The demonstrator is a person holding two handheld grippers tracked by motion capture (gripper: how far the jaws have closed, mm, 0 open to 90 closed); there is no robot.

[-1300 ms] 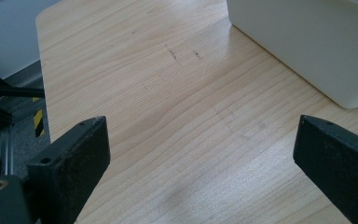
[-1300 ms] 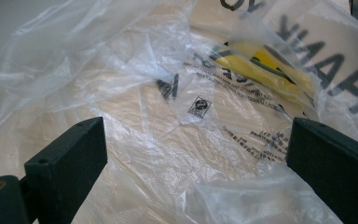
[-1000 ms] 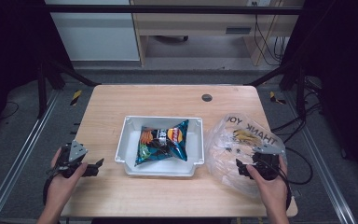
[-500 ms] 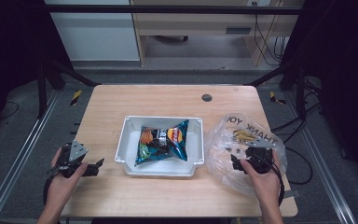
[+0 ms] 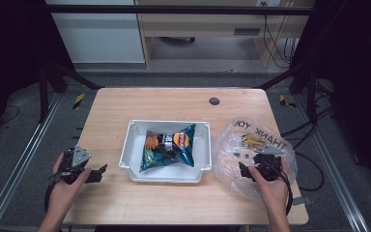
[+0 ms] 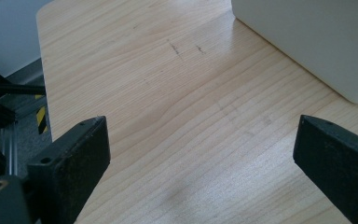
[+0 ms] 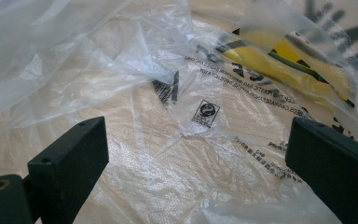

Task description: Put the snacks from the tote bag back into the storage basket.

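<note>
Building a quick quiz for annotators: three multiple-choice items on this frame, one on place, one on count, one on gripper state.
1. Where is the chip bag?
A. inside the white bin
B. on the bare table
C. inside the plastic bag

2. How many chip bags are in the bin?
A. none
B. one
C. three

3. How do the right gripper's jaws stand?
A. clamped on the chip bag
B. shut on nothing
C. wide apart over the clear plastic bag

Key: 1 A, the bin's walls surround it in the high view. 2 B, a single blue bag lies there. 3 C, the right gripper view shows crinkled plastic between spread jaws.
</note>
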